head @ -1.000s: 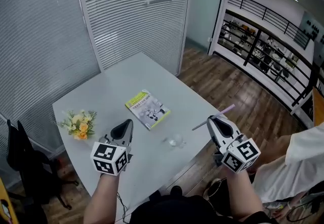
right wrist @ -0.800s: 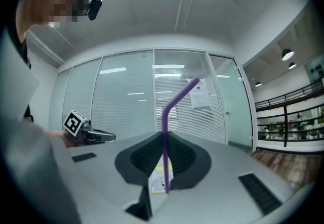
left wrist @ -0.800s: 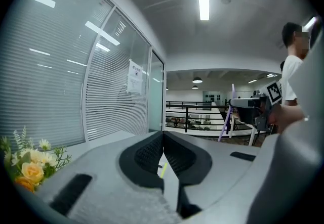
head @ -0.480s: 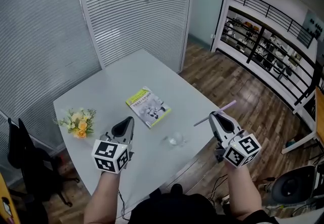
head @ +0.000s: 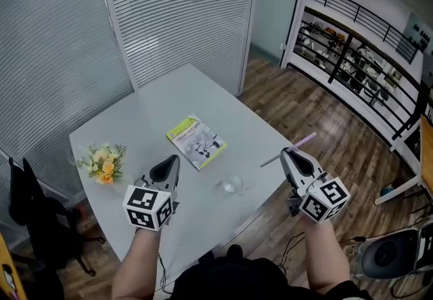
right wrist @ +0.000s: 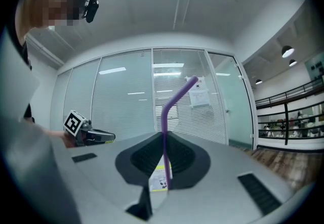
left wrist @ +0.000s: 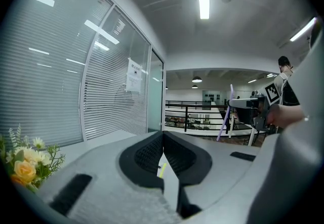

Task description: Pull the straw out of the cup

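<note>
A small clear cup point(head: 233, 186) stands on the white table point(head: 145, 112) between my two grippers, with no straw in it. My right gripper point(head: 289, 154) is shut on a purple bent straw point(head: 291, 150) and holds it in the air over the table's right edge, well apart from the cup. In the right gripper view the straw point(right wrist: 165, 132) runs up between the closed jaws and bends right at the top. My left gripper point(head: 166, 171) hovers left of the cup, jaws together and empty. The left gripper view shows the straw point(left wrist: 226, 115) far off to the right.
A yellow-topped booklet point(head: 196, 142) lies mid-table beyond the cup. A small bunch of yellow flowers point(head: 103, 163) sits near the left edge. A dark chair point(head: 27, 204) stands left of the table, an office chair point(head: 389, 254) at lower right. Blinds and glass walls lie behind.
My right gripper with the straw has drifted slightly right and down. A person in white at the right edge has left the view. The left gripper has stayed put.
</note>
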